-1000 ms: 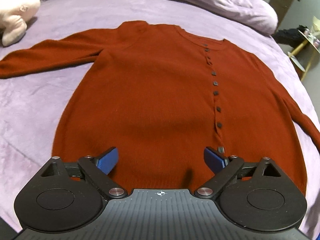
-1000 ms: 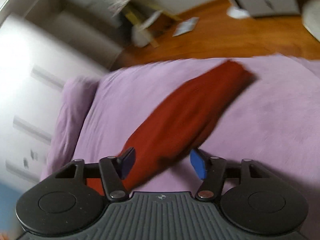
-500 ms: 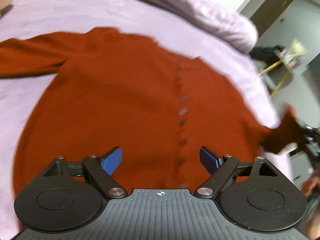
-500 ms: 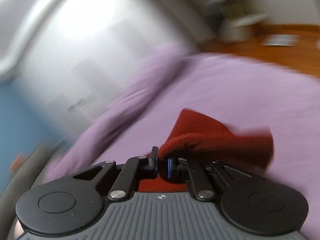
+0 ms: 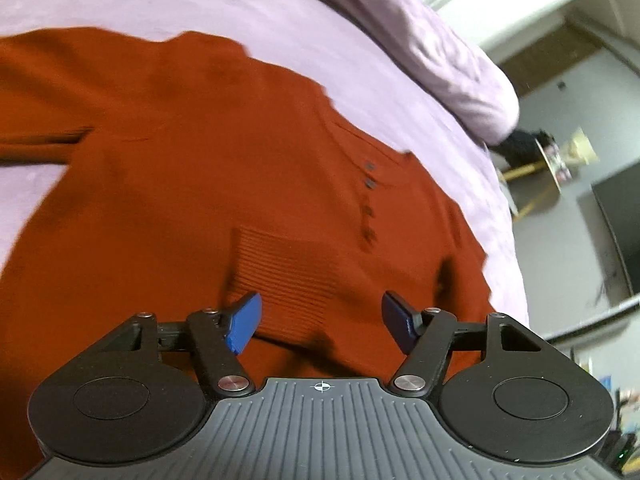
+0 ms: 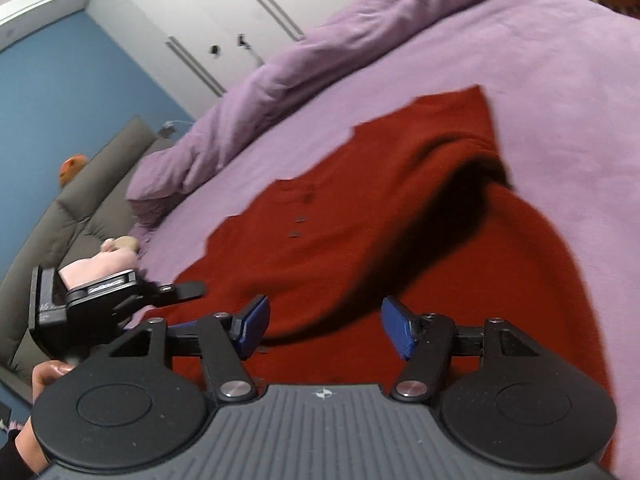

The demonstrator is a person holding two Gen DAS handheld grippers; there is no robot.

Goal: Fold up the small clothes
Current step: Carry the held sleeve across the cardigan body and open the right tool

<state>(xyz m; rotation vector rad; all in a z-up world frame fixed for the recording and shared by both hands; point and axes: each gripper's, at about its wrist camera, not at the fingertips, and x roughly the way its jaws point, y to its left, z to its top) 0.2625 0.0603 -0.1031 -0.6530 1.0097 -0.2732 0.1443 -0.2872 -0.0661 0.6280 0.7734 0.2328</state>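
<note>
A rust-red buttoned cardigan (image 5: 180, 168) lies flat on the purple bed. Its right sleeve is folded across the body, and the ribbed cuff (image 5: 284, 276) rests on the front just beyond my left gripper (image 5: 322, 322), which is open and empty. In the right wrist view the cardigan (image 6: 360, 216) shows the folded sleeve (image 6: 460, 184) as a raised ridge. My right gripper (image 6: 322, 328) is open and empty just above the cloth. The left gripper's body (image 6: 100, 300) shows at the left of that view.
The purple bedspread (image 5: 200, 4) surrounds the cardigan, with a bunched duvet (image 6: 320, 60) along the far side. A pink plush toy (image 6: 108, 260) lies by a grey headboard (image 6: 68, 216). The bed edge, a small table (image 5: 552, 160) and a dark screen are at the right.
My right gripper carried the right sleeve across the cardigan's body and let go of it; its jaws went from shut to open. My left gripper swung right, staying open.
</note>
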